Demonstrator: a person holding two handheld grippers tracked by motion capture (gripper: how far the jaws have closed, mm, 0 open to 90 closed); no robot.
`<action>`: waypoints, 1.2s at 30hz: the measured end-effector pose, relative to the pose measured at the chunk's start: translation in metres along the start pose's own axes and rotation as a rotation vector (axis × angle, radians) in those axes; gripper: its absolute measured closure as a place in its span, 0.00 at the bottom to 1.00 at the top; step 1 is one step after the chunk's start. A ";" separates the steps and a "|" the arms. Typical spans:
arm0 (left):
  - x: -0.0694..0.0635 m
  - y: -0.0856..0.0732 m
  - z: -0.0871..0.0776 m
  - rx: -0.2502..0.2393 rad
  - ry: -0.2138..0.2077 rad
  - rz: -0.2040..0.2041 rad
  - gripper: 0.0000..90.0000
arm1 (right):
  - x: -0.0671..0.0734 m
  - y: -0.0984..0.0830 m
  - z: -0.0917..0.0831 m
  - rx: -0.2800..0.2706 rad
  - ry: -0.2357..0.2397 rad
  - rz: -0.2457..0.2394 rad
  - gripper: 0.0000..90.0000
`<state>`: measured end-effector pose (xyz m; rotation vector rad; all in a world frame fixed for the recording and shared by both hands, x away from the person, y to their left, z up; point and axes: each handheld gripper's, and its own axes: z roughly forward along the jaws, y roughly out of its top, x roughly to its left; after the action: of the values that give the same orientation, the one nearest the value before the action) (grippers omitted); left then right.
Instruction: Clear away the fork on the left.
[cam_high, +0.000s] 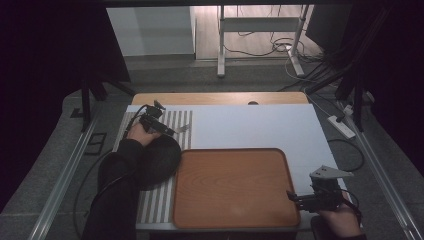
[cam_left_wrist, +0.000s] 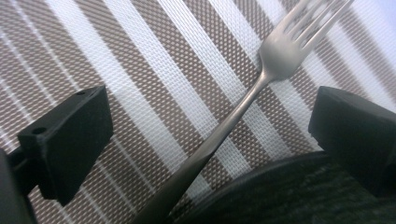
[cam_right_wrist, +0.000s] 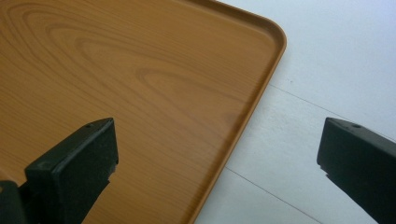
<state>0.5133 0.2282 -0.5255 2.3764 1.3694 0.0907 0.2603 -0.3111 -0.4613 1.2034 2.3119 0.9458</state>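
A silver fork (cam_left_wrist: 280, 56) lies on a brown-and-white striped placemat (cam_left_wrist: 140, 70), its tines pointing away. My left gripper (cam_left_wrist: 210, 107) hovers open just above it, one jaw on each side of the handle and neither touching. In the high view this gripper (cam_high: 171, 132) is at the mat's far end, with the fork (cam_high: 183, 128) just beyond its tips. A black round dish (cam_high: 160, 157) sits right behind it, under the person's wrist. My right gripper (cam_right_wrist: 219, 128) is open and empty, straddling the right rim of a wooden tray (cam_right_wrist: 116, 70) near its front right corner (cam_high: 291, 196).
The tray (cam_high: 232, 187) has nothing on it and fills the front middle of the white table cover (cam_high: 250, 125). The placemat (cam_high: 155, 205) runs down the left side. The dish's dark rim (cam_left_wrist: 289, 196) crowds the fork's handle. A power strip (cam_high: 341, 126) lies beyond the table's right edge.
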 end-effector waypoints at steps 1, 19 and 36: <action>0.000 0.000 0.001 0.004 0.003 0.006 0.00 | 0.000 0.000 0.000 0.000 0.000 0.000 0.00; 0.008 0.000 -0.008 -0.018 0.076 0.048 0.43 | 0.000 0.000 0.001 0.005 0.005 -0.004 0.00; 0.033 -0.007 -0.014 -0.044 -0.043 0.036 0.94 | 0.001 0.000 0.001 0.016 0.007 -0.012 0.00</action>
<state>0.5215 0.2631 -0.5195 2.3532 1.2927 0.0780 0.2609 -0.3099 -0.4619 1.1926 2.3339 0.9311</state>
